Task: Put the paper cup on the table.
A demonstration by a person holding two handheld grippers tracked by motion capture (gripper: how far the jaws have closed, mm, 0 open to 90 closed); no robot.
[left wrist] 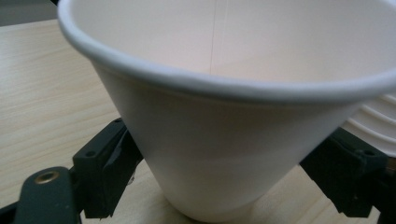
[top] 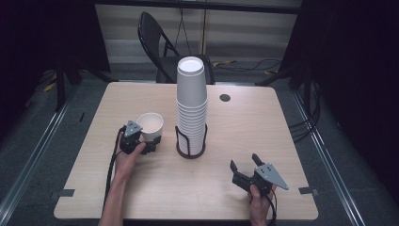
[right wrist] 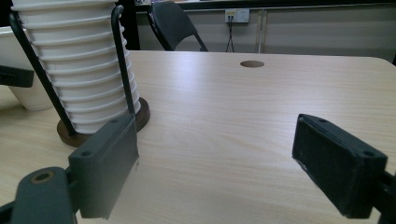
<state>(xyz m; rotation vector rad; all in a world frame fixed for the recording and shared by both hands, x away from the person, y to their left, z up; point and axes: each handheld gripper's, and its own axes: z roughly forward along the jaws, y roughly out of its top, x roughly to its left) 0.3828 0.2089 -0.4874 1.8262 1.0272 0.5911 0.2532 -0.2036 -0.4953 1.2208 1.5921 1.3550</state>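
Observation:
A single white paper cup [top: 150, 123] stands upright on the wooden table [top: 244, 127], left of a tall stack of white cups [top: 191, 103] in a black wire holder with a round dark base [top: 190, 149]. My left gripper [top: 153, 143] has its jaws pressed against both sides of that cup [left wrist: 224, 140] near its lower half. My right gripper [top: 243, 161] rests at the table's front right, open, with bare table between its jaws [right wrist: 219, 158]. The stack [right wrist: 79, 70] stands to its left front.
A black folding chair [top: 155, 37] stands behind the table's far edge. A round cable hole [top: 225, 98] sits in the tabletop right of the stack. Bare table surface [right wrist: 261, 107] stretches ahead of the right gripper.

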